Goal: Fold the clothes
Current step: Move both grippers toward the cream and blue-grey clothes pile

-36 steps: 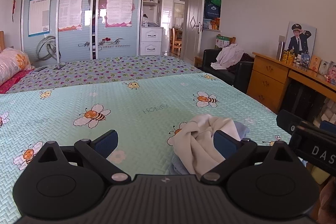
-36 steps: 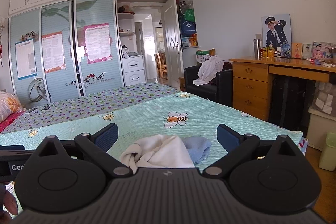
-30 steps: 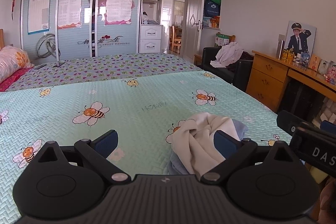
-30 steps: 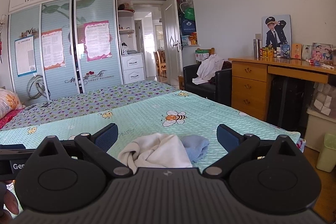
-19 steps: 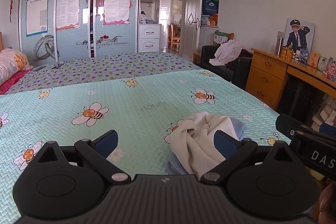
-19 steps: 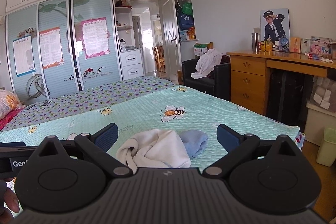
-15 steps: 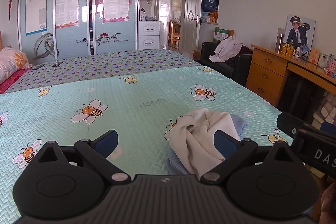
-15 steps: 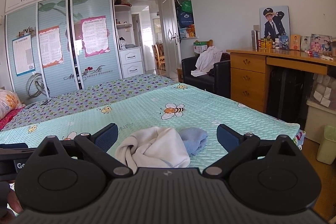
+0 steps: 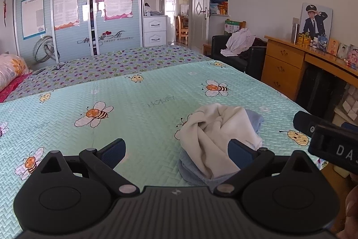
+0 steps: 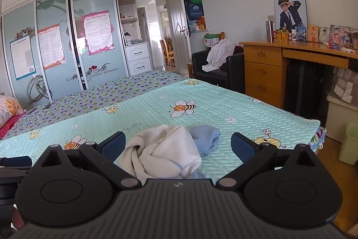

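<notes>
A crumpled cream-white garment [image 9: 214, 133] [image 10: 165, 149] lies in a heap on a light blue garment [image 9: 254, 119] [image 10: 204, 136], near the front right corner of the bed. My left gripper [image 9: 176, 150] is open, hovering just short of the heap, which sits toward its right finger. My right gripper [image 10: 177, 146] is open too, with the heap lying beyond and between its fingers, closer to the left one. Neither gripper holds any cloth. The right gripper's body [image 9: 329, 138] shows at the right edge of the left wrist view.
The bed [image 9: 134, 109] has a mint bee-print quilt [image 10: 223, 111]; a floral sheet and pink pillow [image 9: 11, 68] lie further back. A wooden desk [image 10: 279, 64], a black armchair with clothes [image 10: 219, 66], a bin [image 10: 348, 142] and wardrobe doors [image 9: 73, 12] surround it.
Both grippers have tilted slightly downward and edged closer to the heap, which now sits a little lower and larger in both views. The clothes have not moved.
</notes>
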Demonstrator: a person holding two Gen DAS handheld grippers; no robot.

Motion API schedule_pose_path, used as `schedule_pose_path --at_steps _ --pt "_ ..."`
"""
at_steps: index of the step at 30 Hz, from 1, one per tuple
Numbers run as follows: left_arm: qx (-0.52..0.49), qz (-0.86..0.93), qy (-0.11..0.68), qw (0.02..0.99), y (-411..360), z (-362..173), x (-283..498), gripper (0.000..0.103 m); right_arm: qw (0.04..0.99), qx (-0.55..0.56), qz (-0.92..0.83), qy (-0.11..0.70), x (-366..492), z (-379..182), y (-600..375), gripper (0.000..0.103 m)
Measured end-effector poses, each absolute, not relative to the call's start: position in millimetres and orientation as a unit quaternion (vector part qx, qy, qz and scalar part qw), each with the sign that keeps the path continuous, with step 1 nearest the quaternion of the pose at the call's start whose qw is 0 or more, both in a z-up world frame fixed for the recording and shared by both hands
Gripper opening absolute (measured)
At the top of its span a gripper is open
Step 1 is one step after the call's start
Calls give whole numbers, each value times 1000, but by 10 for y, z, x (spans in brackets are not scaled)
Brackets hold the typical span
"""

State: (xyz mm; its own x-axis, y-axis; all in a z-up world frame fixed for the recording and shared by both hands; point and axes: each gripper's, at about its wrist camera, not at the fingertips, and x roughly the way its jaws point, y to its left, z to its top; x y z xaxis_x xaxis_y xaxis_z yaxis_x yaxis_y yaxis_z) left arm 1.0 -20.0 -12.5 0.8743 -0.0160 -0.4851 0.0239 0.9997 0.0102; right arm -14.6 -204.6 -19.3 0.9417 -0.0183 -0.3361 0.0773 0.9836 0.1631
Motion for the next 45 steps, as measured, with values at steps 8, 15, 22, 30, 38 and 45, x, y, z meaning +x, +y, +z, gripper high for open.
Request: schedule_pose_path --at_steps 8,15,22,30,38,45 --pt "2 -7 260 966 -151 -187 12 101 979 86 -18 182 -133 -242 -1963 100" --pt "4 -7 265 964 -148 -210 17 101 977 94 -17 192 -121 -289 -1970 100" --pt "6 -11 266 964 -178 -212 9 101 977 96 -19 192 -142 -310 -1996 100" --pt "7 -12 270 963 -187 -259 -2 101 975 100 -19 198 -153 -347 -2023 100" --pt "5 -14 271 962 -179 -277 -1 101 975 97 -20 198 -150 -337 -2018 100" --pt "8 -13 277 961 -192 -314 17 101 974 97 -22 204 -123 -371 -2023 100"
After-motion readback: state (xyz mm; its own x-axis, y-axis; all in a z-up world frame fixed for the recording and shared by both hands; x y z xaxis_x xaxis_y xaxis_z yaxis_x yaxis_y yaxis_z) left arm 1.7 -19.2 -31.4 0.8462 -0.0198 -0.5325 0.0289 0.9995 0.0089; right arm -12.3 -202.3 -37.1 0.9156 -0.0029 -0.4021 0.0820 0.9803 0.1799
